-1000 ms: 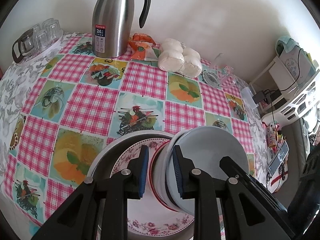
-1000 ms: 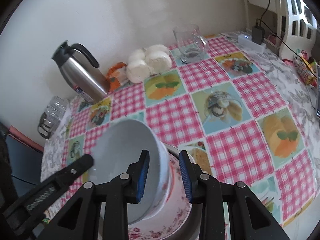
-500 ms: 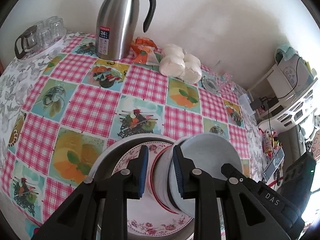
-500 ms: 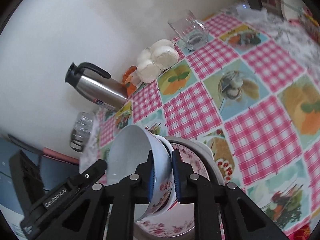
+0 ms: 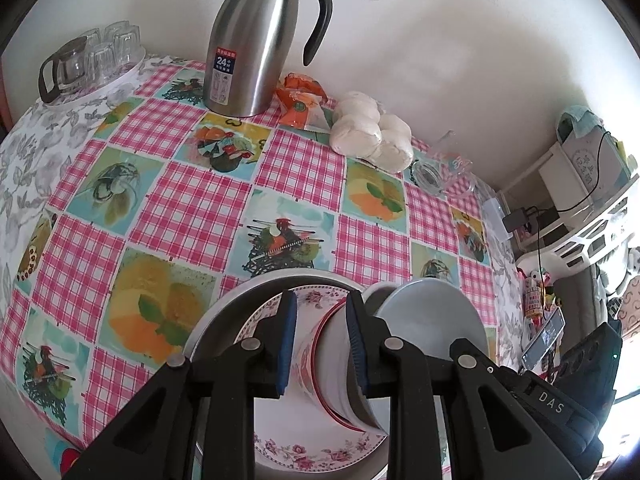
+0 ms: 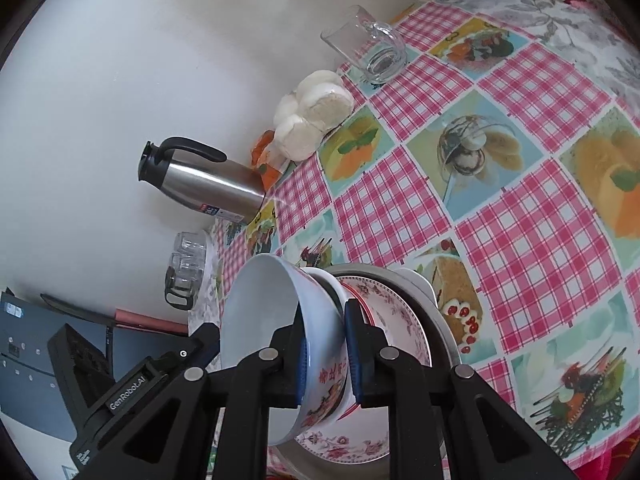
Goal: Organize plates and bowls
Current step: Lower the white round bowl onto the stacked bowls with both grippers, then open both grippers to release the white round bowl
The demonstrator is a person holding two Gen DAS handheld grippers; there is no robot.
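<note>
Stacked white bowls [image 5: 340, 364] with red rims and red print lie tilted on a floral plate [image 5: 316, 444] inside a grey metal basin [image 5: 224, 312]. My left gripper [image 5: 322, 342] straddles the lower bowl's side; I cannot tell if it presses on it. My right gripper [image 6: 324, 356] is shut on the wall of the top bowl [image 6: 260, 328], one finger inside, one outside. The plate [image 6: 400, 320] and basin [image 6: 440, 320] also show in the right wrist view. The top bowl's pale inside [image 5: 432, 312] faces right in the left wrist view.
A steel thermos [image 5: 256, 40], an orange packet [image 5: 300, 100], bagged white buns [image 5: 372, 132] and a glass mug [image 6: 368, 48] stand along the back wall. A tray of glasses [image 5: 88, 64] sits at the far left. The checked cloth covers the table [image 5: 192, 208].
My right gripper has closed on the top bowl's wall and tipped it. Both views have pulled back from the table a little, and the bowls sit lower in the left wrist view.
</note>
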